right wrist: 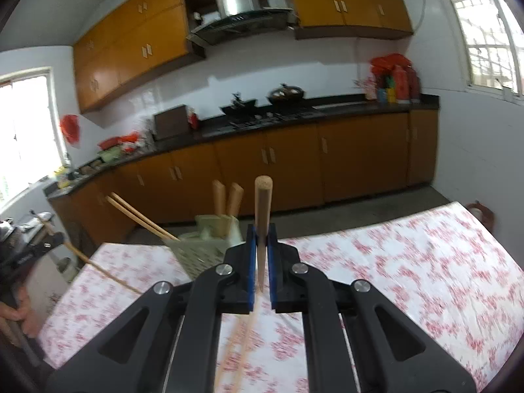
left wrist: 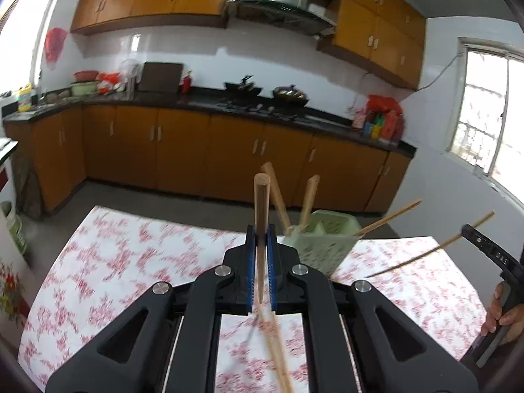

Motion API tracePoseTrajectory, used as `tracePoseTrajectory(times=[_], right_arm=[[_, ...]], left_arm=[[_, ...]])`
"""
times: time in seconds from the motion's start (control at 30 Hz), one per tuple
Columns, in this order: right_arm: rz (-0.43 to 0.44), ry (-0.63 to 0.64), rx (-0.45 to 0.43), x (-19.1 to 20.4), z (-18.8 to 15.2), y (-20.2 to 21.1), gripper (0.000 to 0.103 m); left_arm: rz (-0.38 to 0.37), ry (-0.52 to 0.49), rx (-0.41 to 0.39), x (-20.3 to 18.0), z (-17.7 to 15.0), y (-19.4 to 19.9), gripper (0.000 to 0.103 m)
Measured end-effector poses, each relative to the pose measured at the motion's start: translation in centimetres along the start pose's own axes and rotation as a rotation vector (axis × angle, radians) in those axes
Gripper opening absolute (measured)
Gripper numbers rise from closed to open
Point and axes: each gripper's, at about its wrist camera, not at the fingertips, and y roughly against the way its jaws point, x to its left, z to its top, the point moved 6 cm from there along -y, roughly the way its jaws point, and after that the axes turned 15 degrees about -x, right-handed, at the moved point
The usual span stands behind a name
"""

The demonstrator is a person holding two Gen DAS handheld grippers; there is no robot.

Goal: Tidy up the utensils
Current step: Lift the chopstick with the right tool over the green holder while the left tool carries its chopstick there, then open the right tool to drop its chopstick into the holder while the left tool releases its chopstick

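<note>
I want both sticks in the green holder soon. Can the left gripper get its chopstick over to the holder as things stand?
Probably yes. The left gripper, jaws shut on its chopstick, is raised above the tablecloth, and the green holder stands just beyond, to its right, with nothing between. The holder's leaning chopsticks may crowd entry.

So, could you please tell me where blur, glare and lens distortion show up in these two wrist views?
Left wrist view: the floral tablecloth smears with motion blur, the gripped chopstick stays sharp, the right-hand window is blown out, and the cabinets bow. Right wrist view: similar blur on the cloth, glare from the left window, and curved counter lines.
</note>
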Motion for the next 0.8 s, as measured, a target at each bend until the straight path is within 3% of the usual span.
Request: tracePoseTrajectory(times=[0.17,0.37,0.57,0.8], right_arm=[[0.104,-0.028,-0.02,2.5,2.9,0.3,0.008],[0.118,-0.006,-0.097,4.3,6.1,-0.9,0.008],[0.093,0.01,-0.076,5.0,6.0,-5.1,0.008],[0.073,-0.013,0.01,4.3,3.8,-9.3,0.008]], left_arm=[[-0.065,-0.023,-0.043,-3.0,2.4,0.3,0.007],[-0.089,-0.012,-0.161,-5.9,6.5,0.1,0.007],[-0.029,0.01,-0.244,-6.7,8.4,-2.8,0.007],[-0.001,0.025,-0.21,-6.9,6.8,-6.7,0.007]])
